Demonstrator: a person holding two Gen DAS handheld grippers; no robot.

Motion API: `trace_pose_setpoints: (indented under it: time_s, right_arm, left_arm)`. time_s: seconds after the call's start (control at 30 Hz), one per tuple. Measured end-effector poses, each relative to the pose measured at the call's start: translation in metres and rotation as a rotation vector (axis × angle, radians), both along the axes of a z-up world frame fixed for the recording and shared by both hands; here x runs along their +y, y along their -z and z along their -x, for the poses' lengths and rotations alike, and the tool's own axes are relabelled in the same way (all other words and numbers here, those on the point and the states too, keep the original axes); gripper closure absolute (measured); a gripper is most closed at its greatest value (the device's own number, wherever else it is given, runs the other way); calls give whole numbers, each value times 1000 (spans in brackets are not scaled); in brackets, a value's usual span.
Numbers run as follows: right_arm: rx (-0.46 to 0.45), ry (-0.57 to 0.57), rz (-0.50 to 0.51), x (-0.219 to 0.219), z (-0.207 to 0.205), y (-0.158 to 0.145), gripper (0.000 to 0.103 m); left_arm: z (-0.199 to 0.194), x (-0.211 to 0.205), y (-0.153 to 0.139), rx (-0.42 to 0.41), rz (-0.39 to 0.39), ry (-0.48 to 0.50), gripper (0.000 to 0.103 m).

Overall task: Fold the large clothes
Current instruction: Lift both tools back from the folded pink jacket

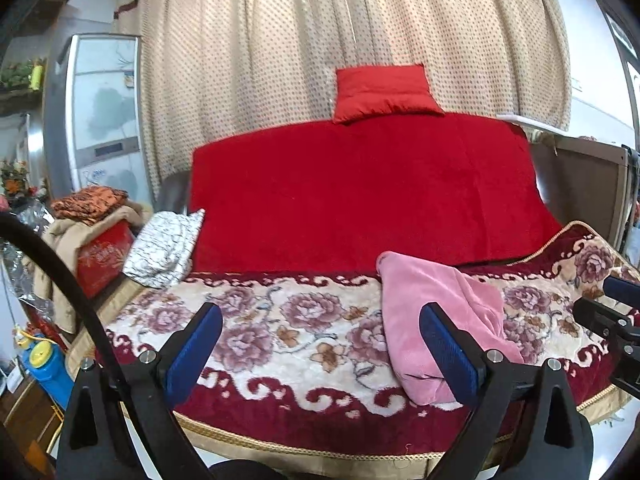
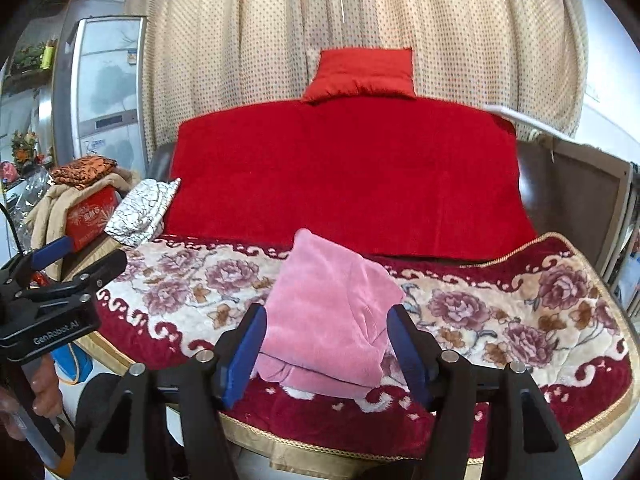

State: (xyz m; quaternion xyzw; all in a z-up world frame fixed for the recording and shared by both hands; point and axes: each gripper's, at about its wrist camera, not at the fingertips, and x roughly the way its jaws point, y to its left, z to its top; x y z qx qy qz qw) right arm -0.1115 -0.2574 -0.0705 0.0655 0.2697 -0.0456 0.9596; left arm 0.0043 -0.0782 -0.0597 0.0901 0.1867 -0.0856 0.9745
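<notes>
Cream dotted curtain (image 1: 280, 60) hangs across the whole far wall, and in front of it a sofa wears a red velvet throw (image 1: 360, 192) over its backrest with a small red cushion (image 1: 384, 92) perched on top. The seat is covered by a floral blanket (image 1: 280, 320) in maroon and cream with a gold fringe along the near edge. On it, right of centre, lies the pink garment (image 2: 328, 312), folded into a thick bundle of several layers. At the far left end a crumpled white patterned cloth (image 1: 168, 248) rests against the arm, next to a red box (image 1: 104, 256) under beige and orange fabric. The 2 grippers hang just off the near edge of the seat. The left gripper (image 1: 320, 348) has its blue pads spread wide with nothing between them, the bundle lying behind its right finger. The right gripper (image 2: 324, 356) is parted more narrowly, its pads framing the near end of the bundle without clamping it.
</notes>
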Motion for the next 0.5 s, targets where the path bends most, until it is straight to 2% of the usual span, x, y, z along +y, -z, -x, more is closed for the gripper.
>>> trace_pose_setpoints:
  time_s: [0.37,0.5]
  right_arm:
    - [-36,11,-7,9,17,-21,36]
    - [-25,16,-21,4,13,-16,33]
  left_arm:
    - [33,9,-22,-69,-8,2,4]
    - [28,6,-15,-43,-19,28,1]
